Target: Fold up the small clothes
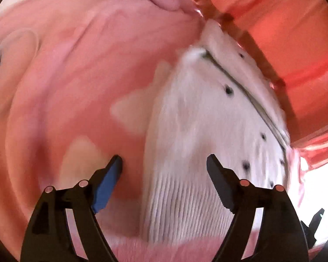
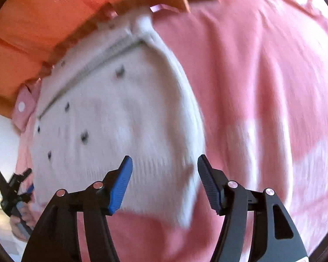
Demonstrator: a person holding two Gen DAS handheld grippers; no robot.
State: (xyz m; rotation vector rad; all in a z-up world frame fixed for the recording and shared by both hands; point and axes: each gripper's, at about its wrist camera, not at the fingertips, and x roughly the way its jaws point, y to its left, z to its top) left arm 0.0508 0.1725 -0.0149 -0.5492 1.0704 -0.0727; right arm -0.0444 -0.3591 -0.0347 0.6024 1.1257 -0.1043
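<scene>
So the whole surface is a pink blanket (image 2: 262, 76) with pale shapes on it, and an orange wooden headboard-type thing (image 2: 43, 21) runs along the far side. Everything's motion-blurred, so the small dark dots on the white knit sweater (image 2: 120, 120) are hard to make out. The sweater lies flat on the blanket, long axis running from its ribbed hem nearest the cameras up toward the orange wood; the left gripper (image 1: 164, 170) and right gripper (image 2: 165, 170) both hover over that hem, fingers spread, pinching nothing.
</scene>
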